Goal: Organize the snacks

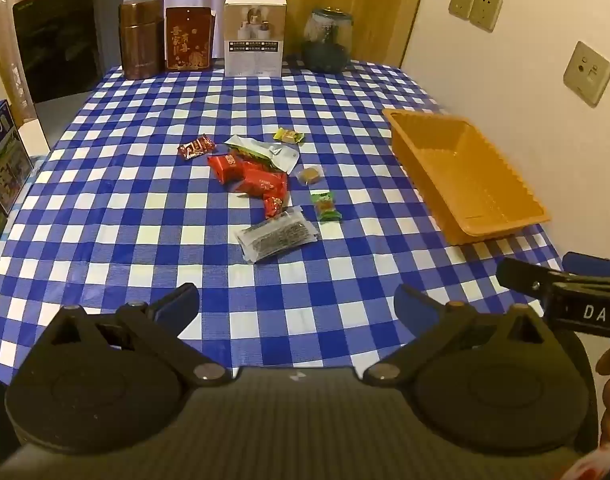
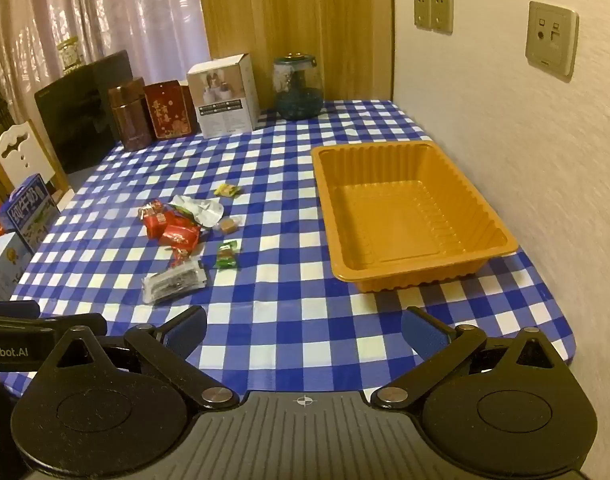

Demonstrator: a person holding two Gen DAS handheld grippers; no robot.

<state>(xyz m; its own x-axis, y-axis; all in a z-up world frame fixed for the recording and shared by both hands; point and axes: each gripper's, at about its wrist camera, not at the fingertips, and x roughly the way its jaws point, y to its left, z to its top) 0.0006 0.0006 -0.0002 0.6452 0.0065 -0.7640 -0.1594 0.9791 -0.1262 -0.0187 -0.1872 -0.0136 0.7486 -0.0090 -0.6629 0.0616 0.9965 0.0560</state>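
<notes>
The snacks lie in a loose heap near the middle of the checked tablecloth (image 1: 145,200), well apart from the orange tray (image 2: 501,240), which sits empty by the wall. Both the left gripper (image 1: 297,308) and the right gripper (image 2: 305,328) hang over the near edge with jaws spread wide and nothing between them.

The red packets (image 1: 261,182) overlap one another, so they look light, crinkly and likely slippery; a pinch across a sealed end should hold best. The clear packet (image 1: 277,238) lies nearest and flat, probably soft. The green sweet (image 1: 325,206) and the yellow sweet (image 1: 289,136) are small and lie apart; I'd grip each across its middle, 1 at a time.
</notes>
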